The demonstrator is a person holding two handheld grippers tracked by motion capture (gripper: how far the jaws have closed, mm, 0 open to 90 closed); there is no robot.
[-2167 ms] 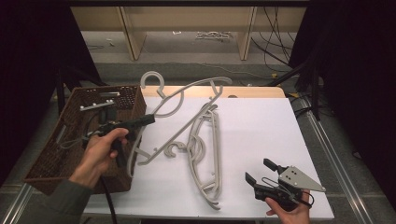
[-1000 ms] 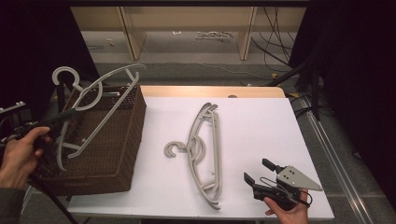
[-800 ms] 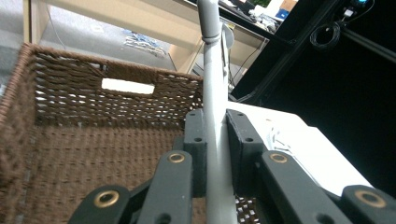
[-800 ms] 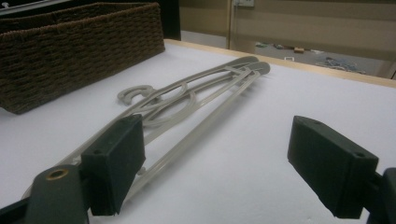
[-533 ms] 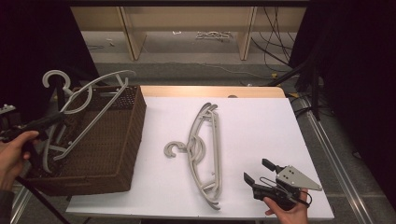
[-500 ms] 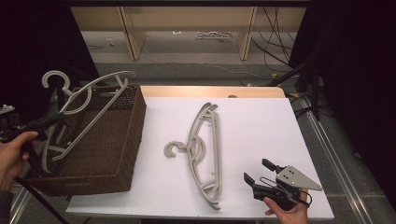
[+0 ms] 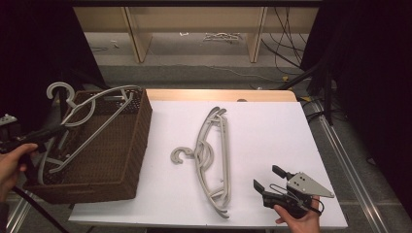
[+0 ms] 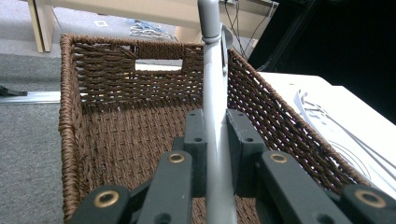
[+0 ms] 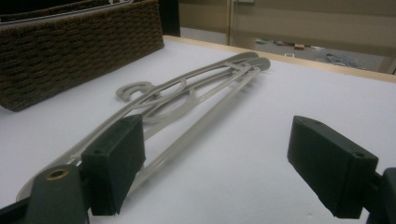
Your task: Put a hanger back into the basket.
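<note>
My left claw [image 8: 217, 140] pinches one grey hanger [image 7: 92, 114] over the basket [image 7: 138, 141]; right claw [image 7: 271, 180] spread, holding nothing.

Hangers counted: one held, tilted across the basket's rim with its hook [image 7: 60, 92] past the far left corner; at least two more, smooth pale plastic with curved arms, stacked flat mid-bench [image 7: 272, 126] as a stack [image 7: 214, 155], well apart from the basket. One basket: dark brown wicker, rectangular, coarse weave, cut-out handle [image 8: 158, 65]. Bench top white, matte. Right claw sits low near the stack's near end.
</note>
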